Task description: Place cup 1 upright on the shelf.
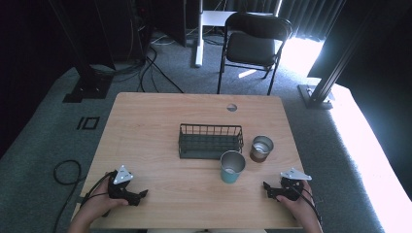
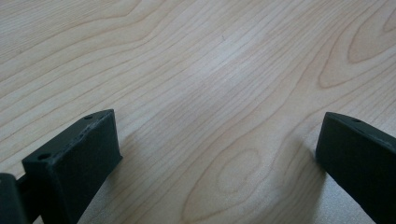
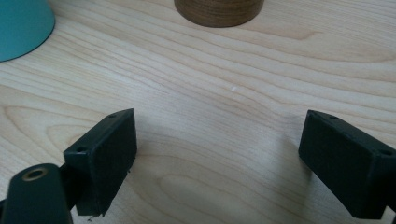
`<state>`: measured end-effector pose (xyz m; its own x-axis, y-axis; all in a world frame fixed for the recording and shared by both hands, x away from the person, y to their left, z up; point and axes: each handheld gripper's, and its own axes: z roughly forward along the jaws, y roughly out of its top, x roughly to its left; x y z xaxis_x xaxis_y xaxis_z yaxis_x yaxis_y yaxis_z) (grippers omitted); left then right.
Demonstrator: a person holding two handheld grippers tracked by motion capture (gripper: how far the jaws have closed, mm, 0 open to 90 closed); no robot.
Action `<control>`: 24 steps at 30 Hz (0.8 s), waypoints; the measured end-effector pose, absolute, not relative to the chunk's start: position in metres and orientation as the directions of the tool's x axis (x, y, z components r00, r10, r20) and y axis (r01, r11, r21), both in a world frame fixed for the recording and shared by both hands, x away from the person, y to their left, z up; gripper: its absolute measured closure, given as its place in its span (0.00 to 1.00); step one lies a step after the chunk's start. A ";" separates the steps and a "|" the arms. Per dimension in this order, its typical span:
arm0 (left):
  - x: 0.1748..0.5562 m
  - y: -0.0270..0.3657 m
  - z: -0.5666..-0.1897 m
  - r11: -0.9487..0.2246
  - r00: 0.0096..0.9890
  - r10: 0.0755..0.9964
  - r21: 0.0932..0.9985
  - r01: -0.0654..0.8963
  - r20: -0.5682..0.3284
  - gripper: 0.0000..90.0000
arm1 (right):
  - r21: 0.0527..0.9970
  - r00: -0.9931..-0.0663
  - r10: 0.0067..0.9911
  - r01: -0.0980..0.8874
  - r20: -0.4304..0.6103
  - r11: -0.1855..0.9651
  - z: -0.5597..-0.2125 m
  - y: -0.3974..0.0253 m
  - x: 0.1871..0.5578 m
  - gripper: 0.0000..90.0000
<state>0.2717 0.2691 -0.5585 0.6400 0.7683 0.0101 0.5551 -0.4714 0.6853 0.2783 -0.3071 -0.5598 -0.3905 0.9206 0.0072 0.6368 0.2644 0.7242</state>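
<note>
Tabletop (image 1: 160,121) of pale wood carries everything here, with a black wire basket (image 1: 210,141) near its middle, long side running nine to three o'clock and nothing visible inside it. At about four o'clock from the basket, just beside its corner, stands a brown cup (image 1: 261,148) with a metal lining; at five o'clock, near the basket's front edge, stands a teal cup (image 1: 232,166), upright and open-topped. The two cups are close but apart.

Both tools rest low at the near edge. The left gripper (image 2: 217,154) sits at seven o'clock of the table, jaws spread wide over bare wood, holding nothing. The right gripper (image 3: 219,149) sits at five o'clock, jaws equally wide and empty, pointing toward the cups: in the right gripper view the teal cup's base lies at eleven o'clock and the brown cup's base at twelve.

Likely first move is a reach by the right gripper. To do it well, keep the jaws wide, approach level with a cup's wall, straddle it squarely, and avoid nudging the neighbour before closing.
</note>
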 end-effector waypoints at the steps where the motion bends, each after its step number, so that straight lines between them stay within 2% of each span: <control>1: 0.272 0.269 -0.559 -0.471 0.640 0.768 0.685 0.555 0.010 0.01 | 0.724 -0.390 0.921 0.637 0.007 0.264 -0.560 -0.307 0.278 0.12; 9: 0.272 0.269 -0.558 -0.476 0.645 0.764 0.684 0.553 0.011 0.01 | 0.724 -0.391 0.920 0.637 0.007 0.265 -0.560 -0.307 0.278 0.12; 24: 0.276 0.250 -0.554 -0.540 0.714 0.700 0.679 0.498 0.033 0.01 | 0.723 -0.392 0.920 0.637 0.007 0.266 -0.560 -0.307 0.278 0.12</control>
